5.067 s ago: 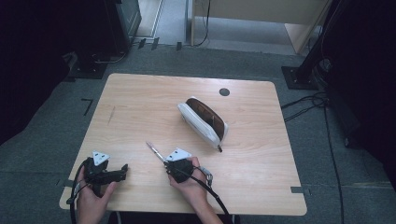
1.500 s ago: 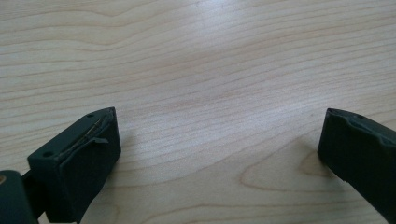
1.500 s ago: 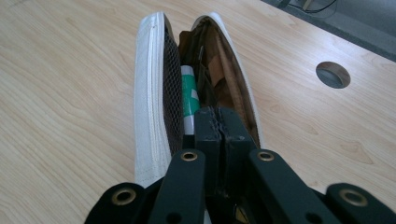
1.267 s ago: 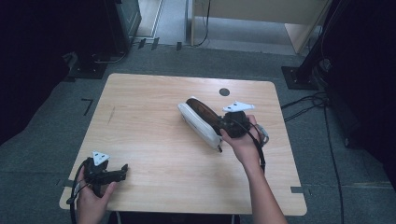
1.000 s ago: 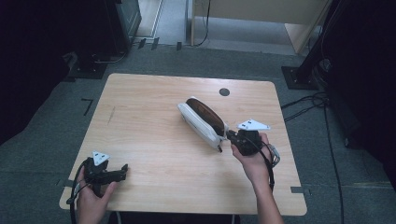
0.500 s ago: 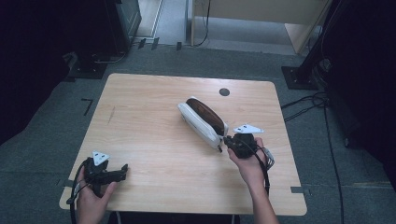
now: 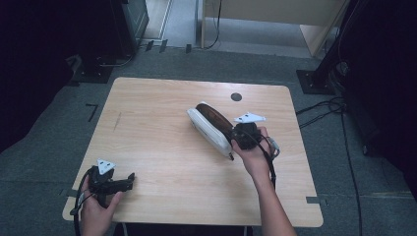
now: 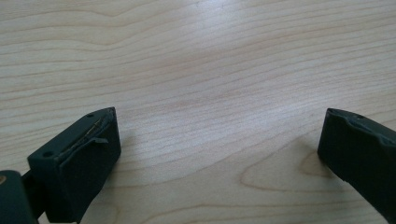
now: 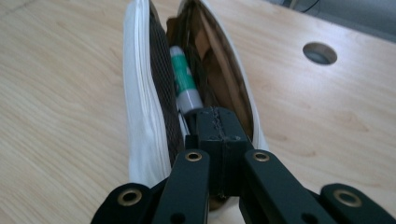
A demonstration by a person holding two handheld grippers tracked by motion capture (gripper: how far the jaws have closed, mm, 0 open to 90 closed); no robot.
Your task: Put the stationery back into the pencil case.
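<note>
The white pencil case lies unzipped on the wooden table, right of centre, near the round cable hole. The right gripper has moved from beside the case's far end to its near end and now sits at the mouth; its jaws have just closed fully, pressed together, and whether they pinch the zipper pull cannot be determined. A green-and-white tube lies inside, between the mesh pocket and the brown lining. Judged step: contents are in, and closing the zip comes next. The left gripper rests at the near left corner, jaws spread wide over bare wood, unchanged throughout.
</note>
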